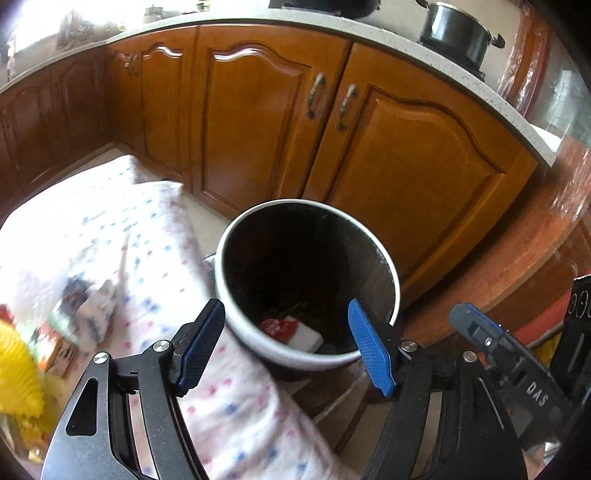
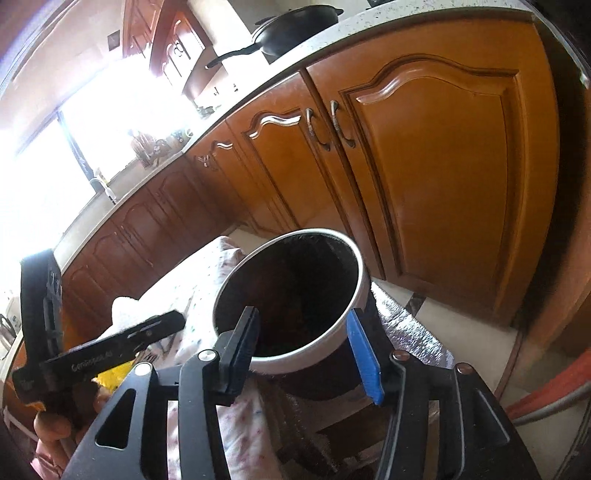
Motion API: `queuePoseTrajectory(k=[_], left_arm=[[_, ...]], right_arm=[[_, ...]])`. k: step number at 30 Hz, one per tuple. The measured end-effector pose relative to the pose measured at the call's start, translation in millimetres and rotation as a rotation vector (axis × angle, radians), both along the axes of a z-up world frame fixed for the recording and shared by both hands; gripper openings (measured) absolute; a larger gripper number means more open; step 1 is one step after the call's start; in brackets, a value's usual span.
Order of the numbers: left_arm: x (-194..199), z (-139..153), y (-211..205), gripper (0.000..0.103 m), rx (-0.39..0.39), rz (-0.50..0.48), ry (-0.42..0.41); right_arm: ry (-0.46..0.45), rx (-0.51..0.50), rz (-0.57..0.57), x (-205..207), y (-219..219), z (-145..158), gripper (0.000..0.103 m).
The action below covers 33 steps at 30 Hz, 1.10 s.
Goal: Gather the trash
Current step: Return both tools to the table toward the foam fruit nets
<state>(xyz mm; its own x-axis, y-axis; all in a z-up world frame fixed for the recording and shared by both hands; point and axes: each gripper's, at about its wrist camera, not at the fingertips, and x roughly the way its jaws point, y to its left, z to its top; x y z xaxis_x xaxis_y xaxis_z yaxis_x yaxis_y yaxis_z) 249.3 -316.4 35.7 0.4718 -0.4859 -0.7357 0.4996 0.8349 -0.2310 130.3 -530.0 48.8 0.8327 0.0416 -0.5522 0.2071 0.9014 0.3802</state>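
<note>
While over bin [image 1: 384, 254] w/ red-white box [image 1: 291, 329] inside | L gripper [image 1: 286, 347] & R gripper [image 2: 303, 354] both apart, empty | drop step done | next: grab more trash off table.

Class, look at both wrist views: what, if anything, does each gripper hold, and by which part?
Nothing is held. The left gripper and the right gripper both stand open and empty above the trash bin; a red-and-white packet lies inside.

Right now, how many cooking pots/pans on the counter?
2: a lidded pot at the counter's right end, a long-handled pan left of it. Glare may hide more.
</note>
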Motion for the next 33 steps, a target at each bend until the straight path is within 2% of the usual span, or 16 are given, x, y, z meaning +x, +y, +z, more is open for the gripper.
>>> queuePoseTrajectory(k=[5,13,16,27,33], left_arm=[[-17,-9,44,0.071,0.003,0.068,0.003],[-46,-18,116,0.071,0.027,0.187,-0.032],[-55,-18,147,0.071,0.012,0.239,-0.037],[-54,-21,219,0.071,-0.005,0.383,-0.032],[-45,-21,246,0.071,-0.019,0.441,-0.027]], right_arm=[[-0.007,0.027,0.034,-1,22,-9,0.064],[0.017,0.066,0.132,21,70,-29,0.065],[0.025,0.065,0.177,31,89,-32,0.065],[0.025,0.052,0.315,66,152,-31,0.065],[0.009,0.083,0.378,89,183,-30,0.065]])
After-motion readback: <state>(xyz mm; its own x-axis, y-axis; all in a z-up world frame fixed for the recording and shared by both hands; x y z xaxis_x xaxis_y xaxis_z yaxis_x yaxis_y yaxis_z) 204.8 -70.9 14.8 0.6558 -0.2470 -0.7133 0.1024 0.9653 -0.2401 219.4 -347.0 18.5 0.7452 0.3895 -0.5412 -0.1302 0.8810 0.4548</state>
